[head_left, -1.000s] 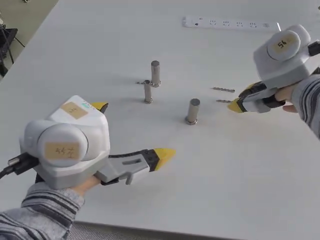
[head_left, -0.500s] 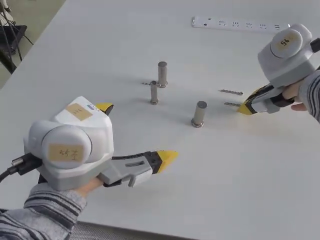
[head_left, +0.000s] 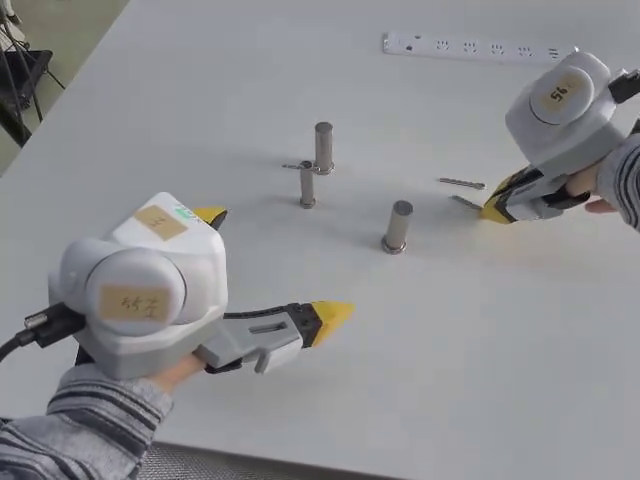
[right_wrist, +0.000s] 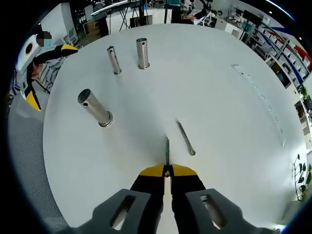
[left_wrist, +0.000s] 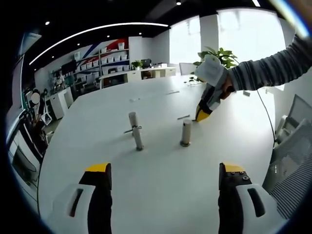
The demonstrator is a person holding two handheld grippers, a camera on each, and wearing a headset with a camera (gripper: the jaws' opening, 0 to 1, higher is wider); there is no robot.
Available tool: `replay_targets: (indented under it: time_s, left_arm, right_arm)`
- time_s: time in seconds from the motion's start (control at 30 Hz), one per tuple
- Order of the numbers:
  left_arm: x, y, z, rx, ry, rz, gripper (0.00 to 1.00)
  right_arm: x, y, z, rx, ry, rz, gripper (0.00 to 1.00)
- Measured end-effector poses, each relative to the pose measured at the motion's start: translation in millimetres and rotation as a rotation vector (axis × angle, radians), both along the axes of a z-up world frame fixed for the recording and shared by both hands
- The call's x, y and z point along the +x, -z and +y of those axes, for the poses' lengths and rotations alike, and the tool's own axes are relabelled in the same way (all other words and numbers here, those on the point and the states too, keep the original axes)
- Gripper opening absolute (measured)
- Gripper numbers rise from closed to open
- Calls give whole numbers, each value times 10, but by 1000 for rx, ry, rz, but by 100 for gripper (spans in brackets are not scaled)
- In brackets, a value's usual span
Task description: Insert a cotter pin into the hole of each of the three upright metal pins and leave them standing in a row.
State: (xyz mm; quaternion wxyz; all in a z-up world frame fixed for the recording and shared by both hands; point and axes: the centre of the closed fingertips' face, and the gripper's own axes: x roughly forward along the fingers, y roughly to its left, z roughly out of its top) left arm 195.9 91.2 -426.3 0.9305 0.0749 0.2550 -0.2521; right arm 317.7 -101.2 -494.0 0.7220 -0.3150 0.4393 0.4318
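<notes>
Cotter pin (right_wrist: 166, 148) nipped in right claw (right_wrist: 167, 170), pointing straight ahead

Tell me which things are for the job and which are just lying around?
For the job: far metal pin, thin metal pin, near metal pin, held cotter pin pinched in the right gripper, loose cotter pin beside it.

Just lying about: power strip at the far edge.
</notes>
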Motion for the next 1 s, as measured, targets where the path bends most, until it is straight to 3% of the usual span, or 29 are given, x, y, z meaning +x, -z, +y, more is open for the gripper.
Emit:
replay_targets:
  time_s: [0.23, 0.47, 0.83, 1.0]
  left_arm:
    - [-23, -3, -16, 1, 6, 3, 86]
    - [-54, -11, -87, -1, 27, 6, 80]
    - [-21, -66, -184, -16, 61, 18, 67]
    - [-36, -61, -245, -35, 81, 41, 60]
  right_arm:
    - [-47, -28, 36, 44, 1, -11, 0]
    - [-108, -133, 90, 111, 15, -57, 0]
    - [-372, -336, 235, 171, -85, -158, 0]
    - [-494, -425, 311, 195, -112, -187, 0]
